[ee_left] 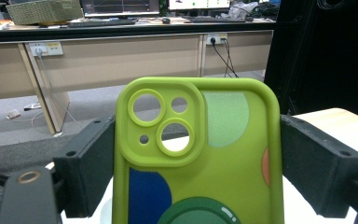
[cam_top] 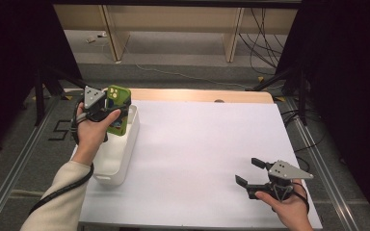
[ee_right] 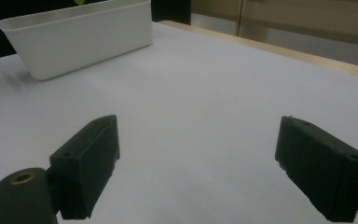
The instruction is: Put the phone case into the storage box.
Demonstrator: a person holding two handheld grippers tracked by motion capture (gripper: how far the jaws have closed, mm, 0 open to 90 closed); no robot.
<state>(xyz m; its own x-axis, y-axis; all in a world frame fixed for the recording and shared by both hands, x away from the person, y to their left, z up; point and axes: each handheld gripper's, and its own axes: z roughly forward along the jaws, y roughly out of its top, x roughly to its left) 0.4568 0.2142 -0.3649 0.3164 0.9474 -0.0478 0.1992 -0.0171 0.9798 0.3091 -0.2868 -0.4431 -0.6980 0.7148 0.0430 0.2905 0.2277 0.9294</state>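
My left gripper (cam_top: 110,108) grasps the green phone case (cam_top: 118,103) above the white bin's (cam_top: 120,163) rim; my right gripper (cam_top: 250,175) hangs released over the bare bench (cam_top: 197,144).

Light falls from above onto the white table (cam_top: 197,154), bright and even, while the room to both sides sinks into black. My right gripper (cam_top: 248,172) throws only a faint, soft shadow. In my left gripper view the green phone case (ee_left: 196,154) is sharp and evenly lit. The right gripper view is dimmer, greyish and slightly soft.
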